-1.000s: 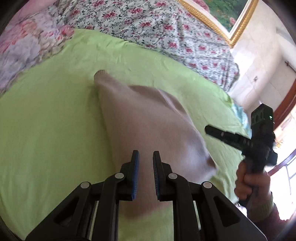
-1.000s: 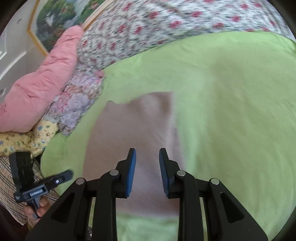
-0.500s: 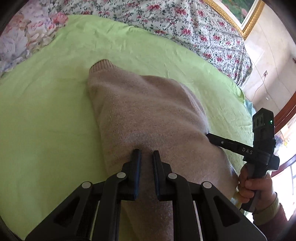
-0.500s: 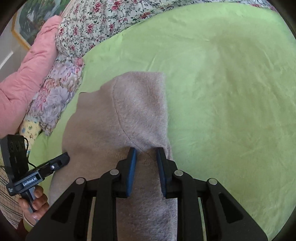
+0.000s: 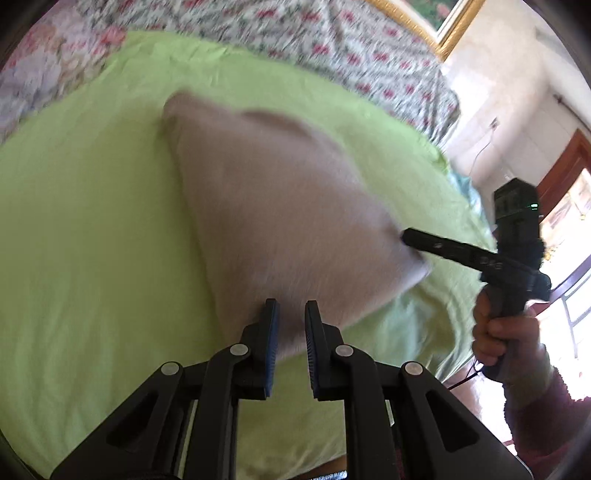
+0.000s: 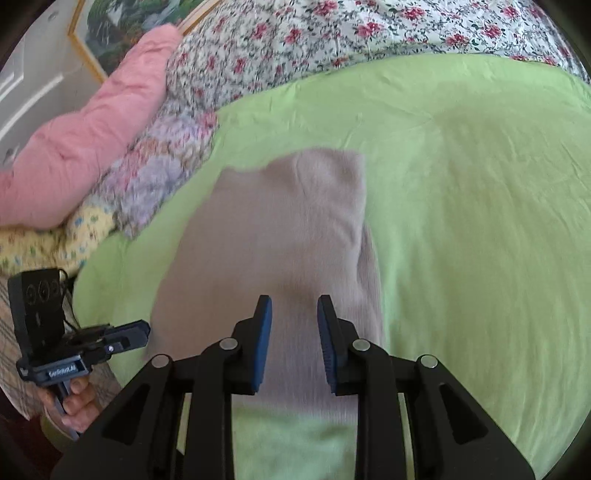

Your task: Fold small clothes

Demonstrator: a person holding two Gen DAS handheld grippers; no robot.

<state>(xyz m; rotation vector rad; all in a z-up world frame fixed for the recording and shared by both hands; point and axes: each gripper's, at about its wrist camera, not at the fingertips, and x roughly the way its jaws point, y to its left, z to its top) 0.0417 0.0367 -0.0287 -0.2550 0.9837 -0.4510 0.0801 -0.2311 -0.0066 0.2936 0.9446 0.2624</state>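
A beige knit garment (image 5: 280, 221) lies on the green sheet (image 5: 92, 240); it also shows in the right wrist view (image 6: 288, 236), folded with one layer over another. My left gripper (image 5: 291, 325) is at its near edge, jaws slightly apart with the cloth's edge between them, image blurred. My right gripper (image 6: 294, 325) is open just above the garment's near part. In the left wrist view the right gripper (image 5: 410, 236) touches the garment's right corner. The left gripper (image 6: 144, 330) shows at the garment's left edge in the right wrist view.
A floral quilt (image 6: 332, 40) and a pink pillow (image 6: 92, 122) lie at the bed's far side. A patchwork pillow (image 6: 162, 166) sits left of the garment. A framed picture (image 5: 450, 22), wall and a wooden door (image 5: 561, 166) are at right.
Both grippers had closed on the garment's near edge and pulled it close; now the right jaws have opened, the left jaws have widened slightly, and both have backed away.
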